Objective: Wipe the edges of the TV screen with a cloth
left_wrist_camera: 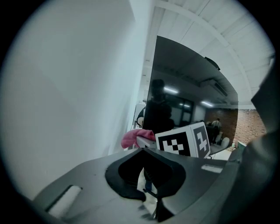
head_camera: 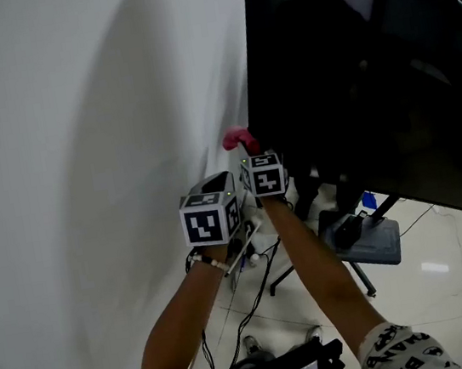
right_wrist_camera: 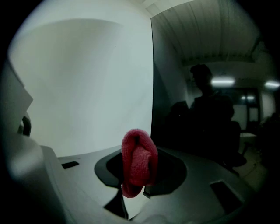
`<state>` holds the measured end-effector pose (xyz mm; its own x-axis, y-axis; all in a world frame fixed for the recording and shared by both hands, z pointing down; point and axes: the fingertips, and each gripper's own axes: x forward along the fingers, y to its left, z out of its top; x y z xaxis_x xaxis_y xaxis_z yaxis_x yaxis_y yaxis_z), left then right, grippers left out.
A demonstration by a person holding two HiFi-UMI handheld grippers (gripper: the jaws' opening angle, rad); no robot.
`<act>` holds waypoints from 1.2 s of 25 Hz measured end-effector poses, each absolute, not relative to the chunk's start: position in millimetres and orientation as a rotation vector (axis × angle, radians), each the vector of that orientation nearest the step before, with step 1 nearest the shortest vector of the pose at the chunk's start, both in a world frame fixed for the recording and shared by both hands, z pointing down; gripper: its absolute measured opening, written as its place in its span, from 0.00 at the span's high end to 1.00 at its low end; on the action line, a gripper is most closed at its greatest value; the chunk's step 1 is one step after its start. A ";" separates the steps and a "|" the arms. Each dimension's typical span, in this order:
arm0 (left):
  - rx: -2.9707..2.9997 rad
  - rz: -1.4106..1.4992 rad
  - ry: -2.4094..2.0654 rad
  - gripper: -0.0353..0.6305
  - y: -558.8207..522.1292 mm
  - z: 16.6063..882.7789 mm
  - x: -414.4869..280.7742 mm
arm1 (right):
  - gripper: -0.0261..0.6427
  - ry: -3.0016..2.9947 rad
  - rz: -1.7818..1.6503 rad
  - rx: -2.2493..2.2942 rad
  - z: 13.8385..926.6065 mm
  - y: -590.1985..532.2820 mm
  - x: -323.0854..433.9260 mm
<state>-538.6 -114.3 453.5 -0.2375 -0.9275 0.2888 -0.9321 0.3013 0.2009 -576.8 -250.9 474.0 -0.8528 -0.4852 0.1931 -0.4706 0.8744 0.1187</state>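
Closest to me, the left gripper (left_wrist_camera: 148,193) has its jaws drawn together with nothing between them; it hangs idle just beside and below the other one. The right gripper (right_wrist_camera: 135,189) is clamped tight on a bunched pink cloth (right_wrist_camera: 139,161), which bulges out past the jaw tips. In the head view that wad sits at the lower-left corner of the TV screen (head_camera: 369,73), and from the right gripper view it looks pressed to the foot of the left edge, or only just off it; I cannot be sure of contact.

As for progress, I judge the wiping to be under way at that corner, but the dark glass shows no streak or clean band to tell me which edges are done. The left edge rises above the cloth and the bottom edge runs off to the right, so I take both as work left, and the top and right edges too.

Around the job: loose cables (head_camera: 256,292) trail over the floor (head_camera: 451,275) under my arms, and a grey stand base (head_camera: 376,242) sits below the bottom edge. Beyond the left edge the white wall (head_camera: 75,117) stands close, leaving a narrow gap that could crowd the right gripper as it goes up
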 end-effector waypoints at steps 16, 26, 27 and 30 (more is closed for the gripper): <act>1.671 0.010 -2.125 0.97 -112.1 500.9 -523.8 | 0.79 -2.775 0.070 0.761 565.6 -249.6 -562.4; 1.656 -0.001 -2.089 0.97 -116.3 522.2 -515.2 | 0.79 -2.712 0.188 0.769 615.3 -251.2 -547.9; 1.656 -0.006 -2.086 0.97 -116.7 522.9 -514.3 | 0.79 -2.698 0.209 0.767 620.3 -252.2 -547.1; 1.658 -0.014 -2.078 0.97 -118.4 525.1 -509.6 | 0.79 -2.624 0.323 0.767 641.2 -254.8 -542.9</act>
